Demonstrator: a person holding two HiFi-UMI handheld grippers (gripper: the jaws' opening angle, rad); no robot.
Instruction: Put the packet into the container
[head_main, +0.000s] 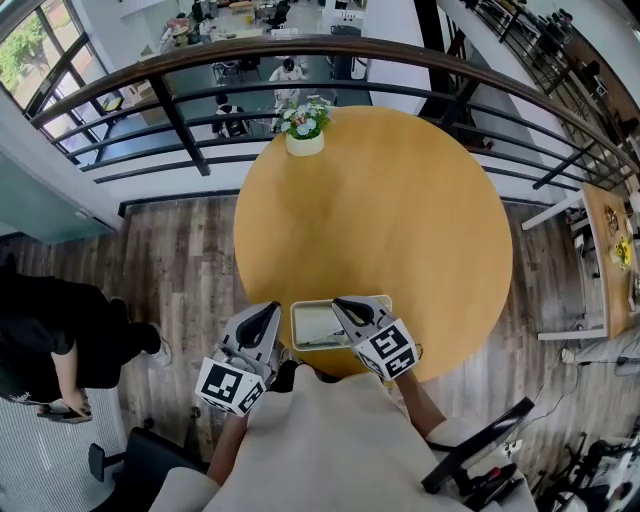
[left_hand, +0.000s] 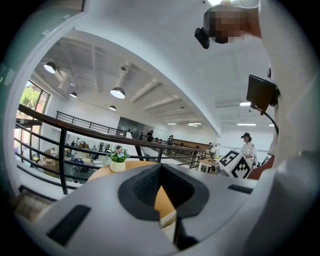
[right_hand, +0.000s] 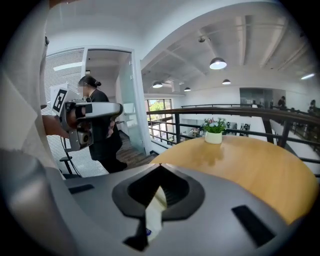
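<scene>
My right gripper is shut on a thin pale packet, which hangs as a strip between the pads. In the head view this gripper sits over the cream container at the near edge of the round wooden table. The packet itself is hidden there. My left gripper is just left of the container, beside the table's edge. In its own view the left gripper has its jaw tips together with nothing between them.
A small white pot of flowers stands at the table's far edge. A dark railing curves behind the table. A person in black stands on the wood floor at the left. A chair arm is at the lower right.
</scene>
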